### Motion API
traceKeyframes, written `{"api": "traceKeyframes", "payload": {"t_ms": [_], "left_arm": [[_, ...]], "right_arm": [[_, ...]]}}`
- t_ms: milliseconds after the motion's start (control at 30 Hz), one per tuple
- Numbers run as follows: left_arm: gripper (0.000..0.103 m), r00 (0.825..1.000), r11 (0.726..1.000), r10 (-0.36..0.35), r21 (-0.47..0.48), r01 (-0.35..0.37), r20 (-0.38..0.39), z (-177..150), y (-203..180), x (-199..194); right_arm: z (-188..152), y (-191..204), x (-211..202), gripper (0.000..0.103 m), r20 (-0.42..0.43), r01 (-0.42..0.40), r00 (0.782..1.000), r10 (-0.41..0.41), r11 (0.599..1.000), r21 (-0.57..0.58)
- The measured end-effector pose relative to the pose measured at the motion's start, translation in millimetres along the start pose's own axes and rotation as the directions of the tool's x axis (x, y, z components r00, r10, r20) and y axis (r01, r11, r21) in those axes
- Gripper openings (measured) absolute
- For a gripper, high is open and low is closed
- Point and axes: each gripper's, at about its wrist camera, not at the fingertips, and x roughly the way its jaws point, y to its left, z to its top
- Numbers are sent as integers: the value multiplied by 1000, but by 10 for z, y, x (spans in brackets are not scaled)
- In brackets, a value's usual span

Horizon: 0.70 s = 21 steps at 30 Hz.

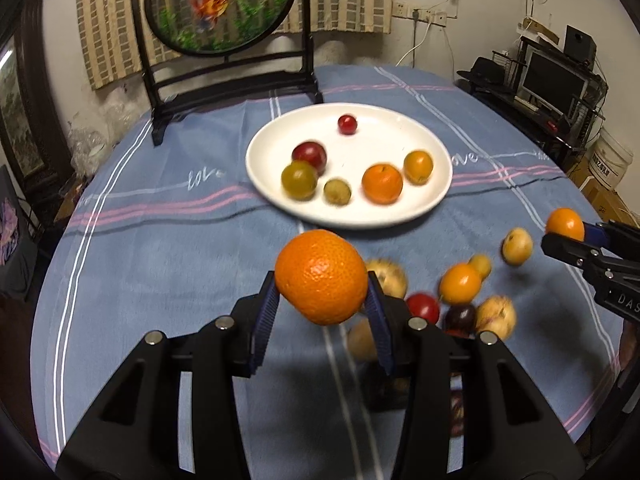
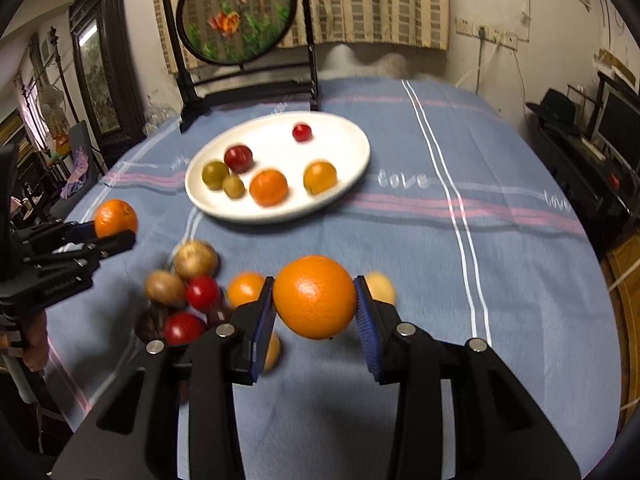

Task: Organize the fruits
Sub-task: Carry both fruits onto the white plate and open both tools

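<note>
Each hand-held gripper, left [image 1: 322,300] and right [image 2: 316,300], clamps 1 orange [image 1: 321,276] [image 2: 315,297] short of the plate [image 1: 420,216]

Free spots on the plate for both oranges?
White plate: bare in the middle and far rim around the small red fruit. Near edge is crowded by a row ending in two oranges. The loose fruit pile crowds the cloth.

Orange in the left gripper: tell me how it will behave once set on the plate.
The orange is round, so it will probably roll on the smooth white plate. The left gripper pads show no denting, so it seems firm. Its dimpled peel likely resists slipping.
</note>
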Motion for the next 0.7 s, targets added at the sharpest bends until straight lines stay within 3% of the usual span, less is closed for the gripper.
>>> {"api": "traceKeyframes", "payload": {"t_ms": [233, 367, 700], "left_arm": [[44, 1000, 998, -12, -64, 12, -5, 407, 54, 257], [44, 1000, 996, 18, -86, -19, -10, 626, 106, 490], [44, 997, 992, 77, -104, -78, -19, 1088, 207, 1089]], "right_arm": [[480, 115, 202, 39, 45, -21, 999, 23, 999, -45], [705, 171, 408, 39, 67, -17, 998, 21, 998, -60], [1067, 193, 1199, 39, 2, -31, 1000, 31, 997, -69]]}}
